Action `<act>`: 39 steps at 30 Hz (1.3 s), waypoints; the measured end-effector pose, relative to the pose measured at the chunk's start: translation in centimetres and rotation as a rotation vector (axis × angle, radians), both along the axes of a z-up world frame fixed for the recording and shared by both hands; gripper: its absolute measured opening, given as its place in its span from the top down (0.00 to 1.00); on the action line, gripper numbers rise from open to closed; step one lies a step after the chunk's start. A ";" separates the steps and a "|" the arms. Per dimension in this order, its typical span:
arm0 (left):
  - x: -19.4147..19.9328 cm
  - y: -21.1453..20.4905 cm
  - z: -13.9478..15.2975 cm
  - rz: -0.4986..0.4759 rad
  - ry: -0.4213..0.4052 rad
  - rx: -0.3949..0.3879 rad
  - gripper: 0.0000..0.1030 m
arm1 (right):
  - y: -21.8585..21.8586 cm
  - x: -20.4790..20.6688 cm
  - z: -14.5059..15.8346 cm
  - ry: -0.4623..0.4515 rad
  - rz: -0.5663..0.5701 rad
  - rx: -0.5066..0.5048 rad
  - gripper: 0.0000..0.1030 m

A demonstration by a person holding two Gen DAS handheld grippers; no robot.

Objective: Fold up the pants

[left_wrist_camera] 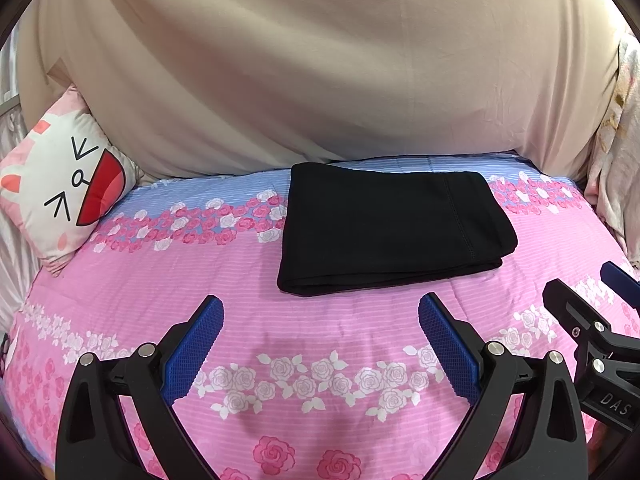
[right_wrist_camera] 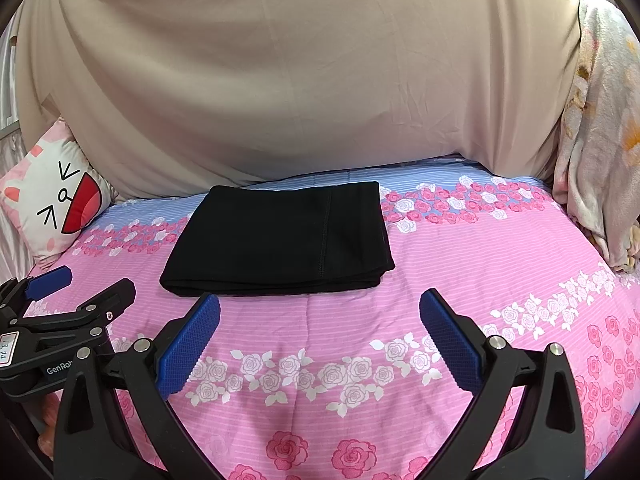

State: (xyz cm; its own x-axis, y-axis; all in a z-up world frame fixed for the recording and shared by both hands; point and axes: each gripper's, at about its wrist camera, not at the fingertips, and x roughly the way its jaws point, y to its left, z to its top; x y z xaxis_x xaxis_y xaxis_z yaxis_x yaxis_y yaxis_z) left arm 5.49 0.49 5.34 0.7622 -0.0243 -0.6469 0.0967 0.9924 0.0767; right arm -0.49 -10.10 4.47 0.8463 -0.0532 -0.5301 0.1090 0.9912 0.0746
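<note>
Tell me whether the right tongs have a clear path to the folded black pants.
Probably yes. The right tongs are open and empty, facing the black pants across bare bedspread. The left tongs sit off to the side, not between them.

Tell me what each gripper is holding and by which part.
Nothing is held. The left gripper and right gripper are both open above the pink floral bedspread, apart from the folded black pants.

The black soft-knit pants (left_wrist_camera: 390, 228) lie folded into a flat, layered rectangle, sitting centre-right in the left wrist view and centre-left (right_wrist_camera: 280, 238) in the right wrist view. A stitched seam runs down the top layer; stacked fold edges show along the near side.
</note>
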 end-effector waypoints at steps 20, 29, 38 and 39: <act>0.1 0.1 0.0 0.002 0.001 0.003 0.06 | -0.1 0.1 -0.1 0.004 0.004 -0.002 0.05; 0.3 0.4 -0.2 0.005 -0.006 0.004 0.06 | -0.1 0.1 -0.3 0.007 0.005 -0.002 0.05; -0.2 -0.6 0.2 -0.046 -0.047 0.013 0.06 | 0.0 0.1 -0.4 0.009 0.002 -0.001 0.05; -0.3 -0.7 0.2 -0.046 -0.053 0.023 0.06 | -0.1 0.1 -0.4 0.010 0.001 0.000 0.05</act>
State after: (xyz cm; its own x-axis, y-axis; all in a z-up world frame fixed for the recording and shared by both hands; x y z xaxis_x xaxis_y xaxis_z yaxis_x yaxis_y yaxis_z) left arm 5.18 -0.21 5.54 0.7937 -0.0460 -0.6066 0.1376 0.9849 0.1052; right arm -0.37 -10.19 4.05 0.8412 -0.0524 -0.5382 0.1085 0.9914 0.0731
